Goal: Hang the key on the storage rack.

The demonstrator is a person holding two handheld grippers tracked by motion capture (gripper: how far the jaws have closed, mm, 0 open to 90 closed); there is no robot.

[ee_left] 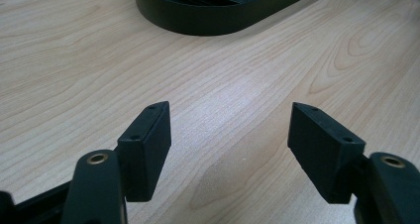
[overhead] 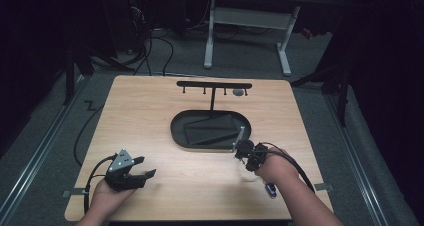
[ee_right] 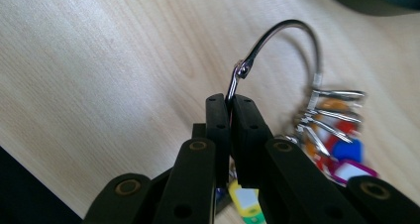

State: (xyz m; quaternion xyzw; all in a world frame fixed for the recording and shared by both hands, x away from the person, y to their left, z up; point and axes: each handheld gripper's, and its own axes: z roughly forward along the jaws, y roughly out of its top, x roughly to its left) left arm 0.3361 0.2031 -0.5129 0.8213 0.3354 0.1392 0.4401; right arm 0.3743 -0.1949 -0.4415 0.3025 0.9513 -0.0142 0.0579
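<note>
Pinching a large metal key ring between its two black pads, the right gripper has its jaws pressed almost together on the wire of the loop. In the right gripper view the ring rises out of the pad tips and arches up and over to the right, its hinge joint sitting just above the grip. A bunch of keys with coloured plastic tags hangs on the far end of the loop, to the right of the jaws and close beside them; red, orange, blue and white tags show, somewhat blurred. A yellow-and-green tag shows lower down, between the jaw arms.

In the high view the right gripper sits near the right front of the wooden table, just beside the near right end of a black oval tray. The tray holds a dark flat rectangular piece, lying slightly askew; what it is cannot be told. Behind the tray stands a black T-shaped hook rack with small pegs under its crossbar.

The left gripper rests at the left front of the table, well apart from the ring. Its jaws are spread wide with bare wood between the pads.
</note>
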